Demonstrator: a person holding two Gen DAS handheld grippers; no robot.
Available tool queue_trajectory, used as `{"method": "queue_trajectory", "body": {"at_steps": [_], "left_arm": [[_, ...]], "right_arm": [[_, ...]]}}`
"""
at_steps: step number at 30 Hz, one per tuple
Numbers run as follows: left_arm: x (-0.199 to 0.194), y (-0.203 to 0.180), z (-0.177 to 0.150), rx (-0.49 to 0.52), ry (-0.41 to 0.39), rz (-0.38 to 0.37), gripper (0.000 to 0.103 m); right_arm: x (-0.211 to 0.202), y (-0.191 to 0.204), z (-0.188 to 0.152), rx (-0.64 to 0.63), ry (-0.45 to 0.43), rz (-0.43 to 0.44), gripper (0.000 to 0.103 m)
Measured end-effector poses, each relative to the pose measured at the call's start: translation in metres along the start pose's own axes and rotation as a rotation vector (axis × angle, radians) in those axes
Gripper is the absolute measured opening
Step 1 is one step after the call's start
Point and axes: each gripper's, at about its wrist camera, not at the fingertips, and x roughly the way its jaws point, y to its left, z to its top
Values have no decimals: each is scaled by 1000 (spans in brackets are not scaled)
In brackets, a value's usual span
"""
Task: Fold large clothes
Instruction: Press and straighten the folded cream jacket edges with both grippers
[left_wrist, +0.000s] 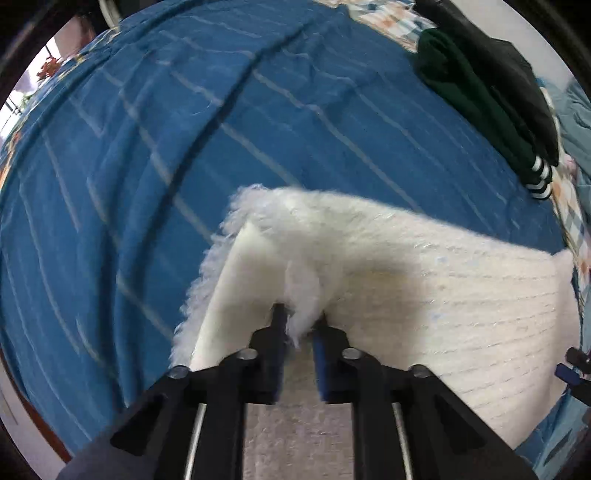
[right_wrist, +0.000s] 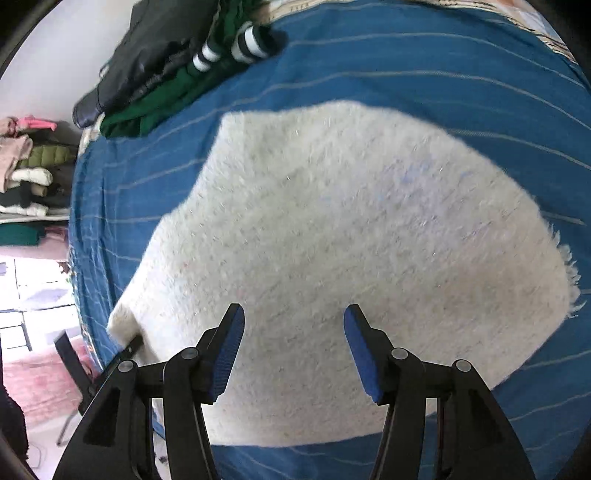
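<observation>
left wrist: low, close, looks along fingers (left_wrist: 275, 328) across bed (left_wrist: 184, 129)
right wrist: higher, looks down
shared: white garment (right_wrist: 351, 240), dark clothes pile (right_wrist: 155, 66)

- The fuzzy sweater (right_wrist: 343, 251) is cream-white, with a smooth white inner side.
- The bedspread (left_wrist: 184, 122) is blue with thin pale stripes.
- The folded garment (right_wrist: 162, 99) is dark green, its cuffs (right_wrist: 236, 46) banded black and white.
- The jacket (right_wrist: 147, 48) is black.
- The gripper pads (right_wrist: 231, 350) are blue.
</observation>
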Motion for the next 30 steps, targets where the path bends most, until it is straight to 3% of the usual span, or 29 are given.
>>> {"method": "queue_trajectory", "body": {"at_steps": [4,8,9,11,14,16,17,18,19,20,25,28,29,30], "left_arm": [[-28,17,6,7,-72,8,4],[-7,35,-3,9,21,13,7],[3,35,-6,9,52,6,8],[5,32,-7,22,50,20,12],[-3,28,-3,14,50,40,12],[-14,29,1,-15,34,58,20],[-19,28,5,-28,26,73,43],[-28,30,6,-39,8,96,79],[-36,32,8,-45,-10,111,93],[-44,35,8,-51,-31,127,98],[-75,45,3,-76,-91,189,98],[-78,44,-2,-87,-96,219,98],[-77,41,-9,-87,-95,227,98],[-78,35,-10,-86,-92,232,98]], "right_arm": [[-4,36,-1,-124,-1,-31,59],[23,73,2,-186,69,15,59],[41,81,4,-202,93,-8,59],[92,93,8,-262,172,-175,58],[113,116,16,-286,200,-290,69],[115,125,21,-292,260,-334,69],[110,124,23,-280,277,-323,70],[100,123,24,-266,278,-292,70],[87,121,24,-258,261,-257,69],[71,118,24,-254,227,-216,69],[-7,82,29,-170,-50,-80,69],[14,44,53,-72,-36,-81,65],[30,28,63,-28,-18,-92,47],[49,15,72,-2,-4,-71,43]]}}
